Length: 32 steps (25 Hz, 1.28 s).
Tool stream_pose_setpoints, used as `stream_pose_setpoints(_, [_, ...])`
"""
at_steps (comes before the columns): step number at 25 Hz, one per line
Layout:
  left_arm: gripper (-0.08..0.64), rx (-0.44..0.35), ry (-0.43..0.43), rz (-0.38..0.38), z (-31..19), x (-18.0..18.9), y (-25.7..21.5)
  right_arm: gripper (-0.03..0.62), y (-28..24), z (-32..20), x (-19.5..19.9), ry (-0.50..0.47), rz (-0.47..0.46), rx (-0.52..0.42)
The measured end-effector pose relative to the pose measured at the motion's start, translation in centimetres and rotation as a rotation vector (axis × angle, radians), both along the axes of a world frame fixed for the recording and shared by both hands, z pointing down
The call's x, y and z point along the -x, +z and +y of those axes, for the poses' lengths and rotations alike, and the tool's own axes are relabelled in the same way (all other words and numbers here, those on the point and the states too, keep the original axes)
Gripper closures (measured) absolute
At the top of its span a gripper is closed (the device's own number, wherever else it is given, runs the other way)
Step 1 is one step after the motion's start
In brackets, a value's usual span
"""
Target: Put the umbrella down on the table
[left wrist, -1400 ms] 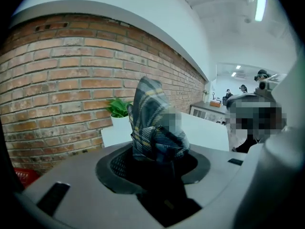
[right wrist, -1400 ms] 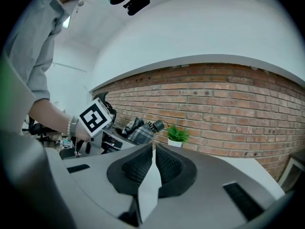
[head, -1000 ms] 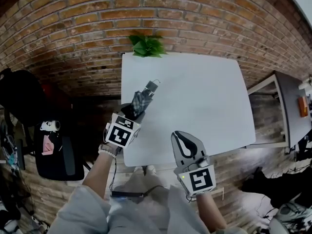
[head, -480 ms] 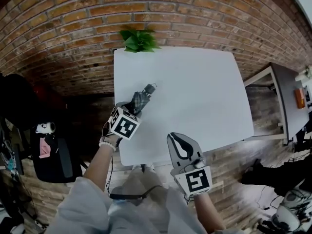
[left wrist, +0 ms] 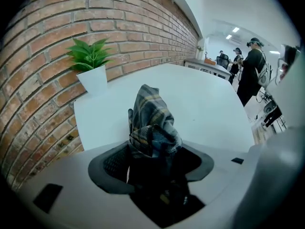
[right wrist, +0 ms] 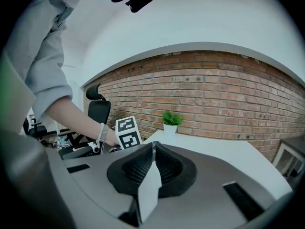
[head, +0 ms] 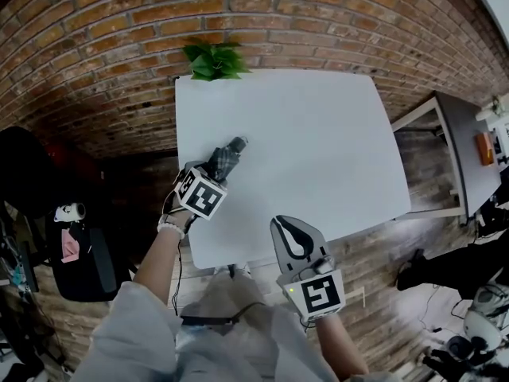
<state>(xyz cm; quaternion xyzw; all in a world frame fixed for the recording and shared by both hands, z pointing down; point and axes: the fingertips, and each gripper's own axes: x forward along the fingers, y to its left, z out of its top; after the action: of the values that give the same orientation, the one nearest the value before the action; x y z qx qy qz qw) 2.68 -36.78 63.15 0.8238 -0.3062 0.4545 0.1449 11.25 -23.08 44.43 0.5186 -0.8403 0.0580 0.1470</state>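
Umbrella [head: 227, 156] and left gripper [head: 216, 165] meet over the near left part of the white table [head: 318, 134], close to its left edge. The umbrella is folded, wrapped in grey plaid fabric, and its far end points up the table toward the potted plant [head: 213, 60] that stands at the far left corner against the brick wall [head: 119, 38]. In the left gripper view the umbrella's near end sits between the black pads, whose jaws are opening; a pale sliver shows between the left pad and the fabric. Whether the umbrella's whole length rests on the tabletop cannot be told. The right gripper [head: 288, 225] hangs at the table's near edge, well apart from the umbrella. Its jaws are pressed together with nothing between them.
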Motion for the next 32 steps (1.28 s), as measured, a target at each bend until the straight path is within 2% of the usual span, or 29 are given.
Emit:
stream_pose_setpoints(7, [0.276,-0.058,-0.024,0.083,0.5,0.2,-2.5,0.543,-0.2,0.5,0.3,-0.011,0.007,-0.006])
stream_pose_setpoints(11, [0.278,-0.104,-0.079,0.126,1.3,1.8,-4.5,0.543,-0.9,0.6,1.0,-0.03,0.009,-0.021])
stream_pose_setpoints(13, [0.303,-0.137,-0.104,0.149,1.9,2.5,-5.9,0.543,-1.7,0.8,1.1,-0.036,0.005,-0.038])
stream_pose_setpoints(15, [0.349,-0.194,-0.123,0.184,2.3,2.9,-7.8,0.543,-2.3,0.9,1.0,-0.039,0.011,-0.051])
stream_pose_setpoints(19, [0.469,-0.383,-0.183,0.247,2.7,4.8,-12.9,0.543,-3.2,1.2,2.0,-0.066,0.011,-0.075])
stream_pose_setpoints(22, [0.498,-0.466,-0.214,0.283,3.8,5.8,-16.3,0.543,-4.1,1.4,2.4,-0.079,0.003,-0.089])
stream_pose_setpoints(26, [0.529,-0.563,-0.201,0.311,6.1,6.4,-20.1,0.543,-5.6,1.6,2.9,-0.099,-0.012,-0.123])
stream_pose_setpoints(32, [0.536,-0.634,-0.199,0.405,9.9,6.6,-25.0,0.543,-8.6,2.0,4.4,-0.143,-0.051,-0.191])
